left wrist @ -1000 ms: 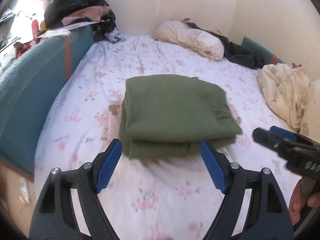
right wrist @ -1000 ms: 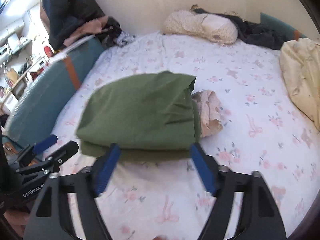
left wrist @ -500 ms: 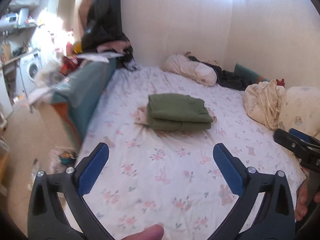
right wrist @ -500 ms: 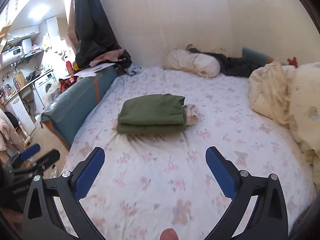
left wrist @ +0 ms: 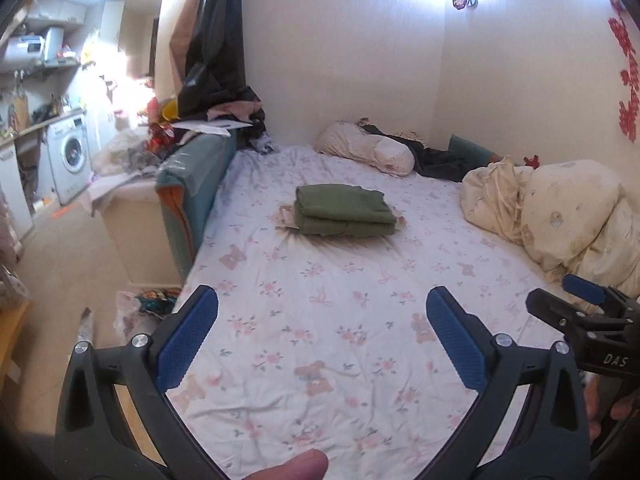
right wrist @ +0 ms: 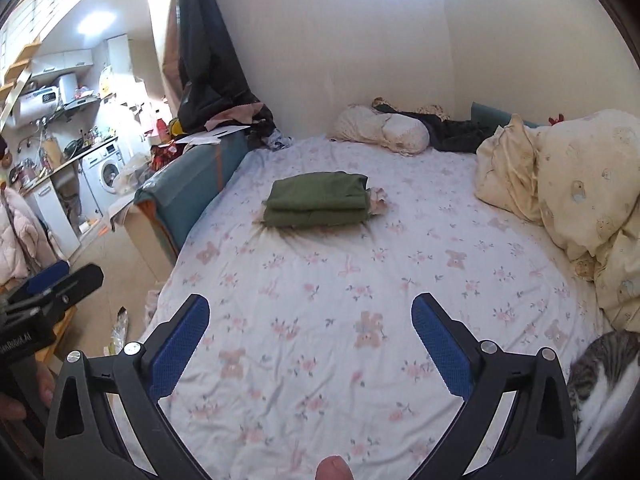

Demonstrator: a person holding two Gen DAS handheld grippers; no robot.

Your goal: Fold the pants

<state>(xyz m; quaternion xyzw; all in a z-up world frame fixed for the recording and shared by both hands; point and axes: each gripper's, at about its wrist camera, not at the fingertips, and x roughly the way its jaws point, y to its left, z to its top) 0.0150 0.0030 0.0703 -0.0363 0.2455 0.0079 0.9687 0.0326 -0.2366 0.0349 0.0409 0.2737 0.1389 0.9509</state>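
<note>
Both grippers drawn back from folded olive-green cloth pants (left wrist: 345, 210), now far off toward 12 o'clock, blue-padded left gripper (left wrist: 322, 322) and right gripper (right wrist: 310, 320) spread wider, empty

One folded pants (left wrist: 345, 209); two grippers (left (left wrist: 322, 312), right (right wrist: 310, 318)); one cat (right wrist: 608, 364); one washing machine (left wrist: 69, 153)

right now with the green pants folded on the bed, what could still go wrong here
1. A grey tabby cat sits at the near right edge of the floral bedsheet; it could wander onto the folded green pants and muss them.
2. The pants lie partly on a small pinkish cloth, so the stack may sit uneven and slump.
3. Both the left gripper and right gripper are open and well clear, so nothing steadies the stack.
</note>
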